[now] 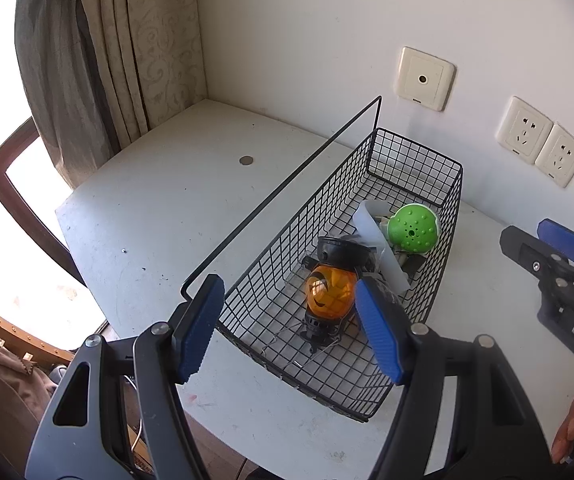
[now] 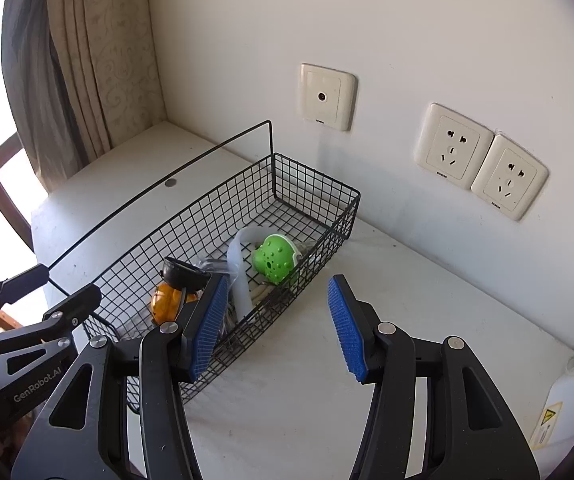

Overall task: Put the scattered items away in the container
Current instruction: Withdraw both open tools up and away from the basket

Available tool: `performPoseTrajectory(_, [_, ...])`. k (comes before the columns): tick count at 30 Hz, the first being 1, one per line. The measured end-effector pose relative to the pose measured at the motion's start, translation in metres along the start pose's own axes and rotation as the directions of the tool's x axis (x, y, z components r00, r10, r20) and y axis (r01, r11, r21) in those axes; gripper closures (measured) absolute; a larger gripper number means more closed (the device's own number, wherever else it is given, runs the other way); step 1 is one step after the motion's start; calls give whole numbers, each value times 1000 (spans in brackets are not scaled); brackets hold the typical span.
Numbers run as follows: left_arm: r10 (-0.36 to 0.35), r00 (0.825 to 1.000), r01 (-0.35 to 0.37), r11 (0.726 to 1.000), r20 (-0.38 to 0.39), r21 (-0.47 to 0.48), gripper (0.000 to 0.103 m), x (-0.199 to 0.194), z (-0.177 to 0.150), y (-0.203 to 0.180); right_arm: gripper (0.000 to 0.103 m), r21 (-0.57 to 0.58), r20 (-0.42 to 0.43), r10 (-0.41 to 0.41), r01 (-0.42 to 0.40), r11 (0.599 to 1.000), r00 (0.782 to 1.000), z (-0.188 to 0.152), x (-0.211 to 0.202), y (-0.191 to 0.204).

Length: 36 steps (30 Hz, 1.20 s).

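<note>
Nearest, the left gripper [image 1: 289, 330] hangs over the near end of the wire basket [image 1: 453, 216], jaws partly apart and holding nothing; the right gripper [image 2: 275, 326] hovers beside the basket's right wall, likewise parted and empty. The likeliest slip is a finger catching the wire rim or the tall handle [image 1: 287, 184] and dragging the basket across the table [image 1: 159, 200]. The basket's long axis runs away toward the wall, with the orange lantern [image 1: 330, 290] lengthwise at its near end and a green ball [image 1: 415, 227] beyond.
</note>
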<state>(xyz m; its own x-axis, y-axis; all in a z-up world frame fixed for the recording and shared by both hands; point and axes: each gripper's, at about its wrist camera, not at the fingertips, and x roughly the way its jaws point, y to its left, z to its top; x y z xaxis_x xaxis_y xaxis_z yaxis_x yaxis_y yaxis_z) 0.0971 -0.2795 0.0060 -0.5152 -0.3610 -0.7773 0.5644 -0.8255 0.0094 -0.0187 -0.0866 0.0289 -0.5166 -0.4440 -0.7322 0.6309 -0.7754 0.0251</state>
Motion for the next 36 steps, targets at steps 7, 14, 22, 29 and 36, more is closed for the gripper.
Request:
performPoseTrajectory(7, [8, 1000, -8, 1000, -5, 7, 38, -2, -5, -1, 49, 4, -11, -1, 1, 1000, 1000, -7, -3, -1])
performPoseTrajectory(14, [14, 1000, -13, 1000, -12, 6, 38, -5, -10, -1, 49, -1, -12, 1, -1, 1000, 1000, -11, -7, -3])
performPoseTrajectory(22, [16, 1000, -16, 1000, -7, 1, 38, -10, -15, -1, 49, -25, -2, 11, -11, 1000, 1000, -12, -13, 3])
performPoseTrajectory(29, [18, 1000, -18, 1000, -7, -3, 38, -13, -16, 0, 49, -35, 4, 18, -18, 999, 1000, -12, -17, 6])
performPoseTrajectory(36, [22, 1000, -22, 1000, -6, 0, 38, -15, -15, -2, 49, -40, 13, 26, -26, 999, 1000, -13, -20, 6])
